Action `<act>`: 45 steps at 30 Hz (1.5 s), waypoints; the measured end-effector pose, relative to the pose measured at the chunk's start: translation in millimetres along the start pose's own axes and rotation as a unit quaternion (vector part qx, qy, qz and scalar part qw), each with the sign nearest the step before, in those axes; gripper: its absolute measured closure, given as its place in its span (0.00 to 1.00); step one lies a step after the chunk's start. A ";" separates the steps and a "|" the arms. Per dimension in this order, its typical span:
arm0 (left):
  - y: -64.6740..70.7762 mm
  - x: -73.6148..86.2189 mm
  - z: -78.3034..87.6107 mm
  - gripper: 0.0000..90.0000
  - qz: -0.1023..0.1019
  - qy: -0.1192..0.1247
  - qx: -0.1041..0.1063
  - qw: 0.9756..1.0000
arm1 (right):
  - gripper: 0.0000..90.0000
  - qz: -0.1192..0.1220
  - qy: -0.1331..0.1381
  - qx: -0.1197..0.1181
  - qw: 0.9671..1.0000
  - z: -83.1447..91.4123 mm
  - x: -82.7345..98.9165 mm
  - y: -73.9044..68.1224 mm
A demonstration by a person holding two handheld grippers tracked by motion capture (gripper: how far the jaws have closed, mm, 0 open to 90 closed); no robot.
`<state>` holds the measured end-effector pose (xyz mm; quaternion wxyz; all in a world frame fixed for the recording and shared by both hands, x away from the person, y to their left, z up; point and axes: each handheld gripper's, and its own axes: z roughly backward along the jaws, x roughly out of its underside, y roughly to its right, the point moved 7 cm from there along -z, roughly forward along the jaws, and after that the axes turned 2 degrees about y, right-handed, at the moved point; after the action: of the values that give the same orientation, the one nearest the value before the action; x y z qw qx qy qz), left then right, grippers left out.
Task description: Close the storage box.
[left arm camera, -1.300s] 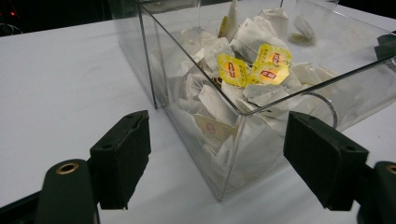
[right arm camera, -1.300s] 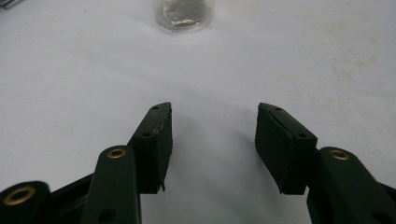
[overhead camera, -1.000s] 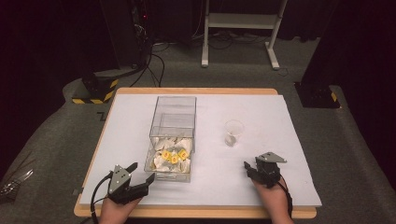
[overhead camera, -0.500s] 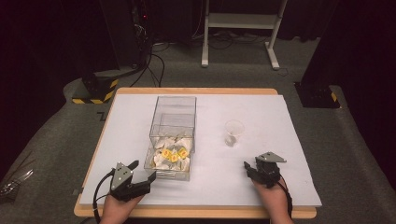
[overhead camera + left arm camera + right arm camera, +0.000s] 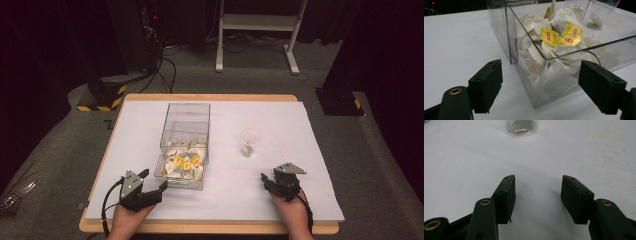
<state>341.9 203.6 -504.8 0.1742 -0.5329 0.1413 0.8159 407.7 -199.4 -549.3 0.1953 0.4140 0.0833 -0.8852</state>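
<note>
A clear plastic box (image 5: 185, 120) stands left of centre on the white board, its near half piled with white tea bags (image 5: 184, 165) that have yellow tags (image 5: 559, 37). My left gripper (image 5: 155, 179) lies on the board at the box's near left corner. Its jaws have just been opening and stand wide, the corner of the box wall (image 5: 524, 52) is ahead between them, and the pads touch nothing. A small clear cup (image 5: 250, 141) with something pale in its bottom stands right of the box. My right gripper (image 5: 265, 181) rests near the front edge, open and empty, pointing toward the cup (image 5: 522, 126).
The white board (image 5: 320, 150) covers a wooden table (image 5: 210, 229) whose edge runs along the front. Behind the table are dark floor, cables, a white stand's legs (image 5: 255, 45) and a black-and-yellow striped base (image 5: 102, 95).
My left gripper has edged slightly toward the box and its jaws have spread a little wider. The right gripper has kept still.
</note>
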 end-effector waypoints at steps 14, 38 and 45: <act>-1.4 -3.5 -3.3 0.20 0.000 -0.002 -0.012 1.000 | 0.50 -0.003 -0.004 -0.008 1.000 -0.9 -0.4 -0.8; -9.2 -15.7 -31.1 0.19 -0.002 -0.002 -0.022 1.000 | 0.49 0.003 -0.004 -0.006 1.000 -1.4 -0.4 -1.9; -14.0 -19.4 -40.5 0.19 0.003 0.004 -0.029 1.000 | 0.49 0.003 -0.004 -0.007 1.000 -1.4 -0.4 -1.9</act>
<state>388.4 196.8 -503.5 0.1553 -0.5406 0.1201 0.8180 408.2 -197.2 -549.9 0.2010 0.4093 0.0870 -0.8857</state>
